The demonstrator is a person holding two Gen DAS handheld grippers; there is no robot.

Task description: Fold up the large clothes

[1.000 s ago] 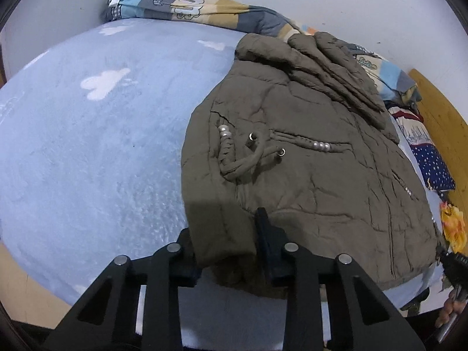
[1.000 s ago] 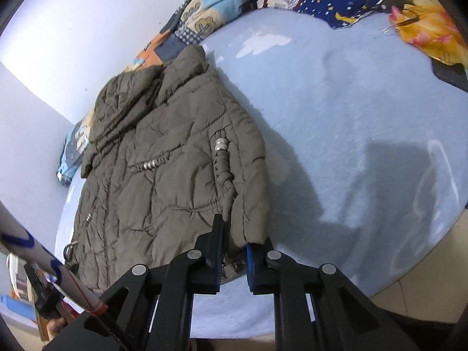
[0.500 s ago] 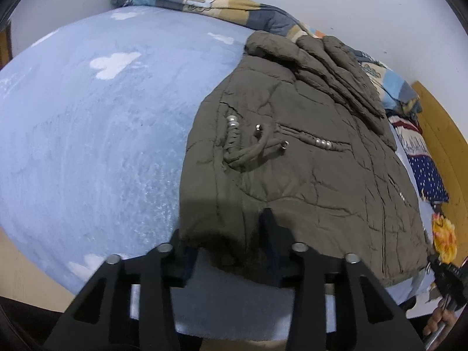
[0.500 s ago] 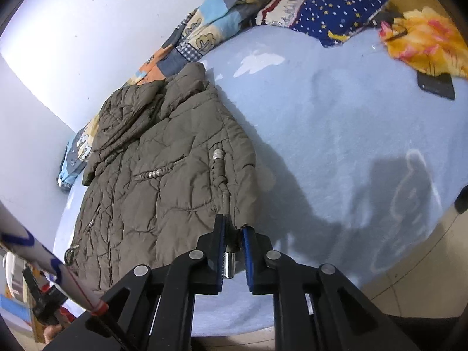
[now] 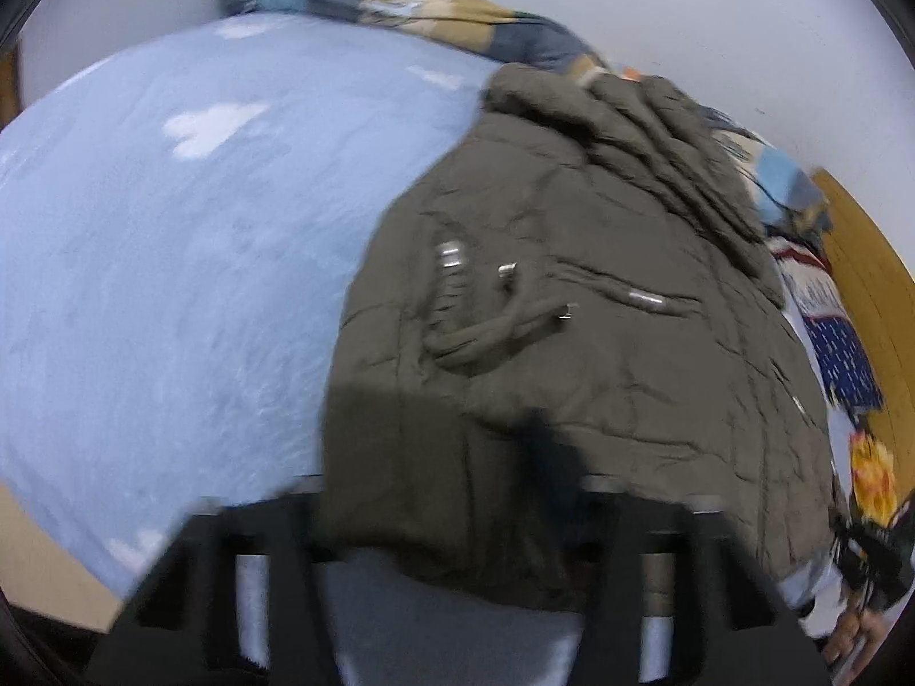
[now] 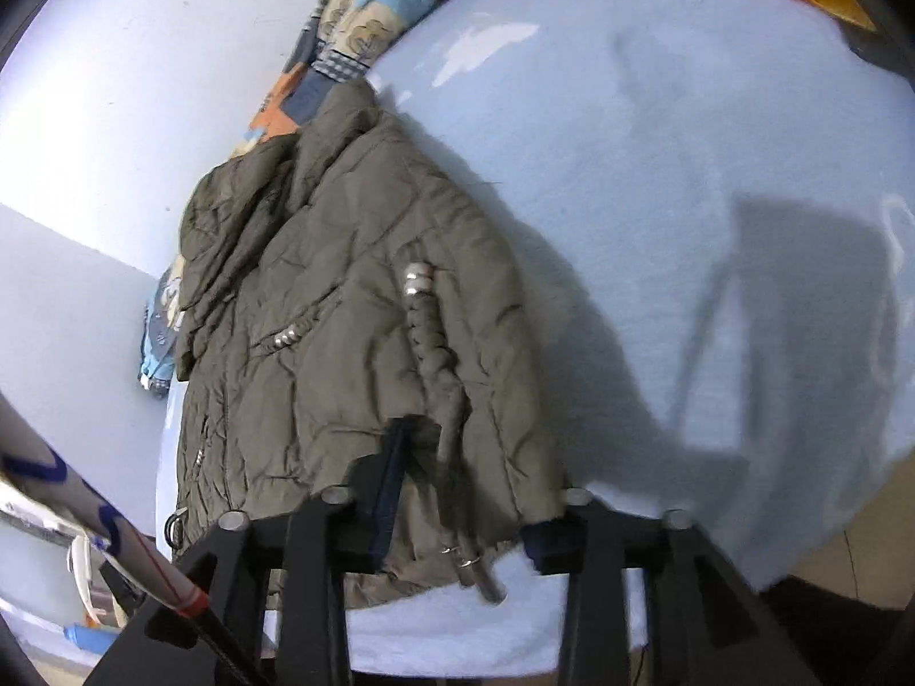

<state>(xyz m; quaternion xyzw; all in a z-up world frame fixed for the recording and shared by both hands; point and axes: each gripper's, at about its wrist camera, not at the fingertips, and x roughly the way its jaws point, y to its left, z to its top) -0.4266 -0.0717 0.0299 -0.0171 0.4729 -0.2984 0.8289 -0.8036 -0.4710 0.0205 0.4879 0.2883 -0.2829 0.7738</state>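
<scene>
An olive quilted jacket (image 5: 572, 286) lies flat on a light blue blanket (image 5: 171, 286), collar towards the wall. Its braided drawstring (image 5: 486, 331) with metal tips rests on the front. In the blurred left wrist view my left gripper (image 5: 429, 491) straddles the near hem corner. Its jaws are closing and the hem fills the gap between them. In the right wrist view the jacket (image 6: 320, 343) has its other hem corner and a drawstring (image 6: 429, 343) between the wide-set fingers of my right gripper (image 6: 469, 509). One finger (image 6: 394, 469) lies on the cloth.
A patchwork quilt (image 5: 400, 6) is bunched along the wall. A star-print pillow (image 5: 846, 360) and a yellow-orange cloth (image 5: 869, 469) lie by the wooden headboard (image 5: 869, 274). The bed edge and floor (image 5: 34, 560) are close below. A white pole with blue marks (image 6: 86, 514) crosses the lower left.
Both pairs of fingers stand wider apart than half a second ago. The right gripper, then nearly shut just off the hem, now straddles it. The left view has become blurred.
</scene>
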